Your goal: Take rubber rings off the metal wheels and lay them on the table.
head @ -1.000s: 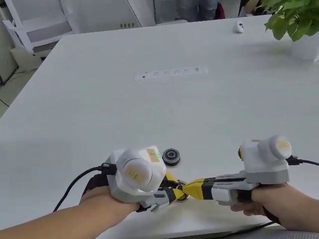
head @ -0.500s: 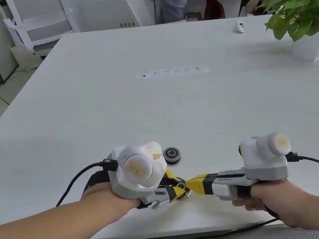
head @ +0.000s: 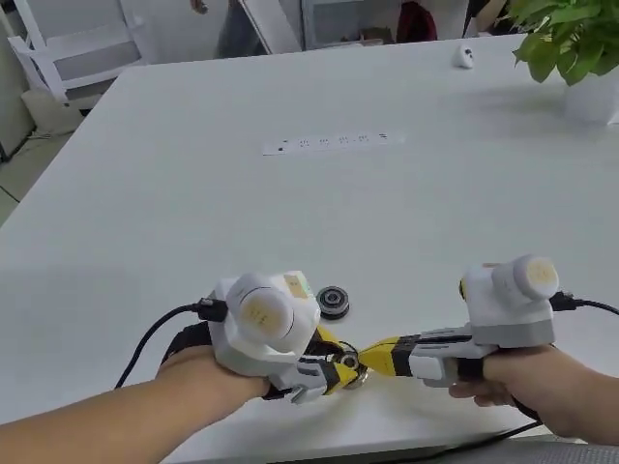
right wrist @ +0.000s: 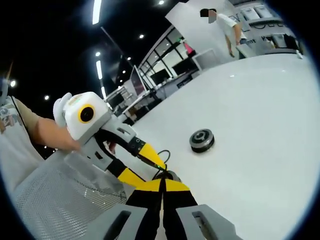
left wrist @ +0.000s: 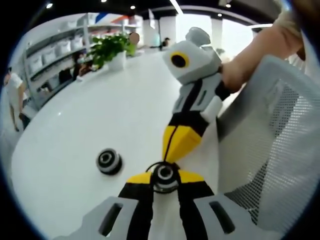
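Note:
In my left gripper (head: 340, 372) (left wrist: 164, 179), shut, sits a small metal wheel (left wrist: 164, 175) (head: 349, 368) (right wrist: 171, 175), held just above the table's near edge. My right gripper (head: 366, 360) (right wrist: 162, 186) meets it from the right, its yellow jaws closed on the thin black rubber ring (left wrist: 151, 167) (right wrist: 164, 154), which stands off the wheel as a loop. A second wheel (head: 334, 301) (left wrist: 109, 161) (right wrist: 202, 140), still wearing its black ring, lies flat on the white table (head: 193, 213) just beyond the grippers.
A recessed power strip (head: 332, 142) lies mid-table. A potted plant (head: 566, 39) and a small white object (head: 464, 56) stand at the far right. The table's front edge (head: 387, 440) runs just under my hands, with a grey mesh chair (left wrist: 270, 150) beside it.
The grippers stay joined at the held wheel. The left gripper has rolled slightly and both have crept a little closer together.

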The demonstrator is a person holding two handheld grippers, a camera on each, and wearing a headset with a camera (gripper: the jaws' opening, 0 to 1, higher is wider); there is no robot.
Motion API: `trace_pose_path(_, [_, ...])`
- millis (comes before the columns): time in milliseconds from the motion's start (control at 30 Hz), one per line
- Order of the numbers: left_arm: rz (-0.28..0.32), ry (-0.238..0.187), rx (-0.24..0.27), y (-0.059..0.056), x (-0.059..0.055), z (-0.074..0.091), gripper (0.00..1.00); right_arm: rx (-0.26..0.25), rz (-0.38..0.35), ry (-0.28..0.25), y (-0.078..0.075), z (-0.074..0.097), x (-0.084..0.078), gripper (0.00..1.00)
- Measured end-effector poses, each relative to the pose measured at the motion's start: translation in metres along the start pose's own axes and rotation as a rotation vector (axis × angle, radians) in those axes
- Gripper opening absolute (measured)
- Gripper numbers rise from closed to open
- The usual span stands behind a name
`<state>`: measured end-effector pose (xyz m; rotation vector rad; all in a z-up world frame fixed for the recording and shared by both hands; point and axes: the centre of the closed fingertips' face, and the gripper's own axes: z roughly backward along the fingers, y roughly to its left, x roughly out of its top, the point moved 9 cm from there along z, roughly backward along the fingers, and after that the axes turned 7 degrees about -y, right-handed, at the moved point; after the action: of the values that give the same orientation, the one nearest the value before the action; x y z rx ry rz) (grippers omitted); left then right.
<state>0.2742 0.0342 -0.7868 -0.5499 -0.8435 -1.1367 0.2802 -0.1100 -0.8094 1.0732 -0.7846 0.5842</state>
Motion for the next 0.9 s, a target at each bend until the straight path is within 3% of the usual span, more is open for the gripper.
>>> trace_pose_path(367, [-0.023, -0.022, -0.025, -0.003, 0.008, 0.018, 0.26, 0.006, 0.01, 0.001, 0.002, 0.001, 0.004, 0.0])
trace_pose_path(900, [-0.002, -0.093, 0.03, 0.004, 0.012, 0.056, 0.37, 0.023, 0.022, -0.003, 0.007, 0.004, 0.018, 0.0])
